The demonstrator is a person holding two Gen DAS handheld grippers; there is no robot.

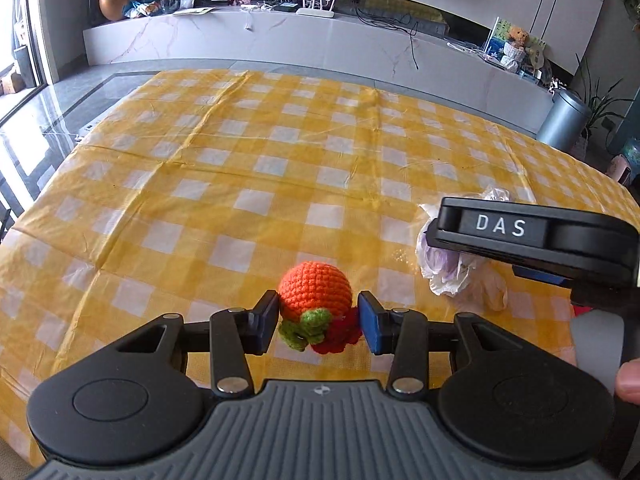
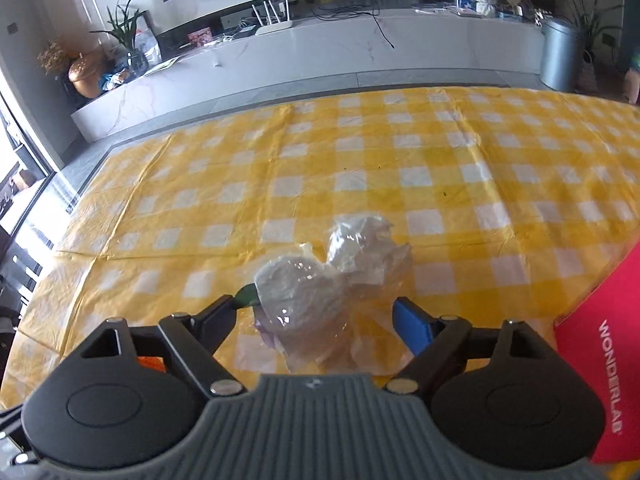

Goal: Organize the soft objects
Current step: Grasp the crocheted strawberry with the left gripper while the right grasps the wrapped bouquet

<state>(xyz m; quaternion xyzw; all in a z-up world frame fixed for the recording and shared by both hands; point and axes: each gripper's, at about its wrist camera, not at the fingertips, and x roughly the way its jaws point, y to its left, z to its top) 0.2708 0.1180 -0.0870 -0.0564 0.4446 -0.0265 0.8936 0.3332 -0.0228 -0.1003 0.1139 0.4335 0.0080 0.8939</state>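
Note:
An orange crocheted fruit (image 1: 315, 290) with green leaves and a red knitted piece beneath sits between the pads of my left gripper (image 1: 318, 322). The pads press its sides, so it is shut on the toy. A white plastic-wrapped soft item (image 2: 320, 284), with a purple and green bit at its left, lies on the yellow checked tablecloth (image 2: 400, 160). My right gripper (image 2: 320, 312) is open around it, fingers on both sides, not touching. In the left wrist view the right gripper's body (image 1: 536, 236) covers part of the wrapped item (image 1: 444, 276).
A red box marked WONDERLAB (image 2: 600, 360) stands at the right edge of the table. A white marble cabinet (image 1: 280, 40) with a router, plants and toys runs behind the table. A grey bin (image 1: 562, 120) stands on the floor to the right.

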